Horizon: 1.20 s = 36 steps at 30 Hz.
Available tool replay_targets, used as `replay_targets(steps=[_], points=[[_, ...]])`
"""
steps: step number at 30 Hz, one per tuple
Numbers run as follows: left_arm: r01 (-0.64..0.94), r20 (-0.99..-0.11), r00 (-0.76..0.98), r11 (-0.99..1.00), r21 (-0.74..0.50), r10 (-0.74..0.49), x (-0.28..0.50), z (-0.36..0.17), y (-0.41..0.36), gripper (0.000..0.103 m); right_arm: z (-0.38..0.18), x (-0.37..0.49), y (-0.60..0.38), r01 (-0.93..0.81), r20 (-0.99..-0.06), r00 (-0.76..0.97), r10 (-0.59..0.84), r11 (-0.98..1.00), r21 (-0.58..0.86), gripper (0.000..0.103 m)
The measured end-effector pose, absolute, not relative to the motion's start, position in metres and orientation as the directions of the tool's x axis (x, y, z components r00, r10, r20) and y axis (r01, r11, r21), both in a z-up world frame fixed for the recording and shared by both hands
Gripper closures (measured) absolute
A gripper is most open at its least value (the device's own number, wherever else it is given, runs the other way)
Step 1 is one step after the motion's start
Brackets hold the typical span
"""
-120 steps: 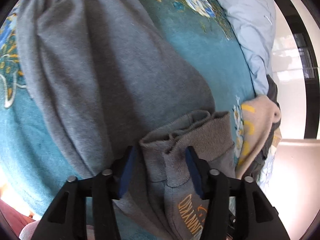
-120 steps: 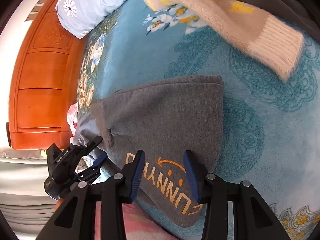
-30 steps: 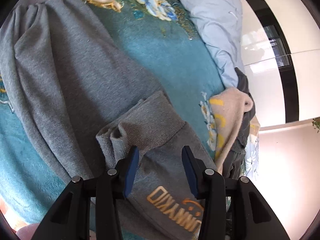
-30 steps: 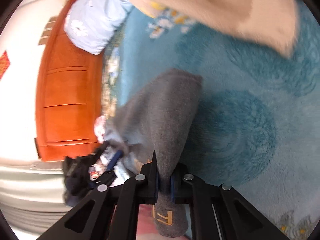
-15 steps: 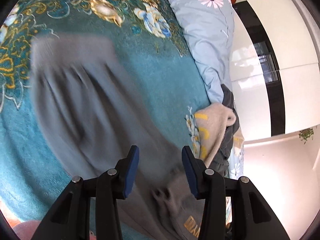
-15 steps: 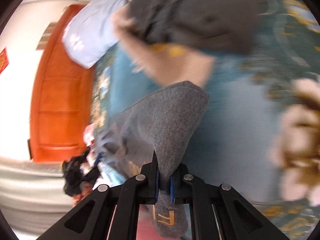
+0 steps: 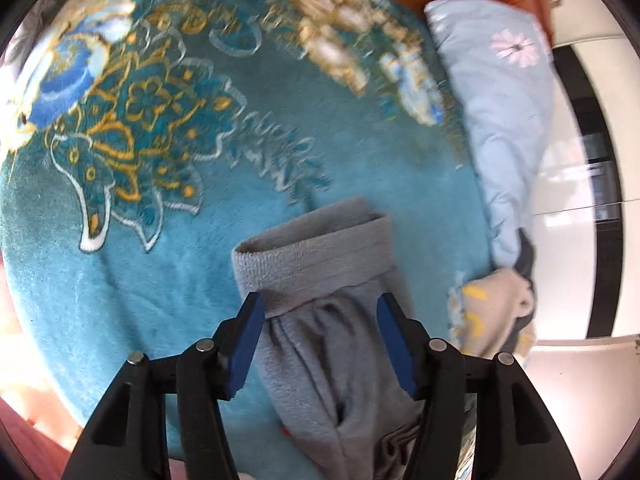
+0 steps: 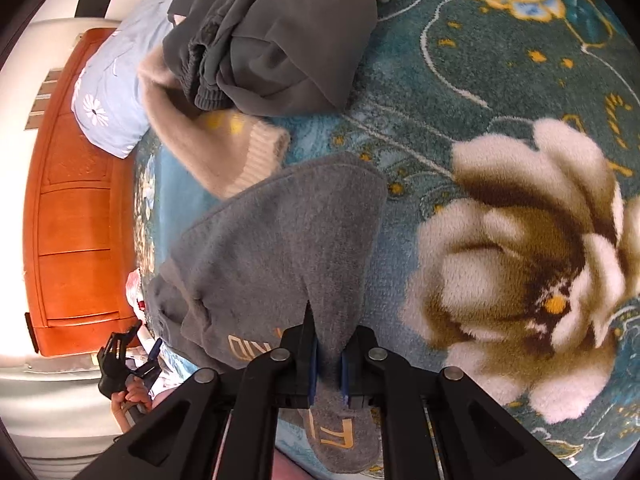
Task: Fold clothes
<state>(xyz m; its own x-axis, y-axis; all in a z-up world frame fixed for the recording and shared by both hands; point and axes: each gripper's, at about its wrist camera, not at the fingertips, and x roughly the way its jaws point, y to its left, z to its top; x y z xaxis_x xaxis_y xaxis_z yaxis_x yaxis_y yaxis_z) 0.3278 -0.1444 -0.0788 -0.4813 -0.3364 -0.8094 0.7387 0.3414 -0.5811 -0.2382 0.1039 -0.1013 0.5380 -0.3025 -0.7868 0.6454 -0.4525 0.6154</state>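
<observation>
- The right claw [image 8: 326, 354] is clamped on a fold of the grey sweatshirt [image 8: 280, 248], which is draped away from it over the blanket [image 8: 520, 80].
- The left claw [image 7: 320, 320] is spread wide, with a ribbed cuff [image 7: 312, 256] seen between its fingers.
- Bare blanket is seen left of the cuff.
- A beige sweater [image 8: 216, 148] and dark trousers [image 8: 280, 32] are piled just beyond the sweatshirt's edge.
- A blue pillow [image 7: 504, 104] is set against an orange headboard [image 8: 76, 220].

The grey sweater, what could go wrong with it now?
Only the right hand-held gripper pinches the grey sweater, on a thin bit of fabric, so it might slip free. The left hand-held gripper is open around the ribbed cuff, so that side could sag. The folded cloth may also catch the beige sweater.
</observation>
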Motion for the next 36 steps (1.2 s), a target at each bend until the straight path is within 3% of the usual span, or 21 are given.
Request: replay_targets(steps=[14,15,17,20,23,26,29,34,36], points=[[0.720,-0.804,-0.488,0.363,-0.591,-0.341,0.336,-0.090,-0.152,0.044,-0.106,-0.230,0.096,0.671,-0.827,0.511,-0.235,-0.491,0.555,0.089],[0.719,-0.803,-0.488,0.365,-0.592,-0.341,0.337,-0.091,-0.153,0.046,-0.104,-0.230,0.096,0.679,-0.836,0.500,-0.224,-0.499,0.539,0.088],[0.720,-0.800,-0.492,0.357,-0.595,-0.342,0.337,-0.091,-0.153,0.056,-0.100,-0.231,0.096,0.700,-0.865,0.464,-0.194,-0.518,0.492,0.076],[0.708,-0.789,-0.510,0.353,-0.612,-0.343,0.338,-0.093,-0.152,0.058,-0.079,-0.235,0.099,0.719,-0.908,0.382,-0.170,-0.563,0.408,0.058],[0.661,-0.761,-0.546,0.377,-0.649,-0.351,0.345,-0.097,-0.151,0.071,-0.052,-0.237,0.100,0.734,-0.940,0.296,-0.170,-0.589,0.338,0.058],[0.625,-0.733,-0.581,0.383,-0.680,-0.354,0.348,-0.100,-0.151,0.078,-0.022,-0.215,0.087,0.773,-0.912,0.297,-0.284,-0.489,0.404,0.053],[0.620,-0.716,-0.595,0.358,-0.698,-0.366,0.346,-0.099,-0.154,0.088,-0.023,-0.175,0.068,0.804,-0.882,0.370,-0.292,-0.375,0.461,0.050],[0.611,-0.687,-0.617,0.316,-0.726,-0.383,0.344,-0.096,-0.160,0.088,-0.051,-0.124,0.052,0.796,-0.854,0.474,-0.215,-0.309,0.520,0.050],[0.612,-0.714,-0.602,0.369,-0.700,-0.356,0.350,-0.107,-0.163,0.088,-0.065,-0.112,0.051,0.782,-0.843,0.507,-0.179,-0.316,0.538,0.050]])
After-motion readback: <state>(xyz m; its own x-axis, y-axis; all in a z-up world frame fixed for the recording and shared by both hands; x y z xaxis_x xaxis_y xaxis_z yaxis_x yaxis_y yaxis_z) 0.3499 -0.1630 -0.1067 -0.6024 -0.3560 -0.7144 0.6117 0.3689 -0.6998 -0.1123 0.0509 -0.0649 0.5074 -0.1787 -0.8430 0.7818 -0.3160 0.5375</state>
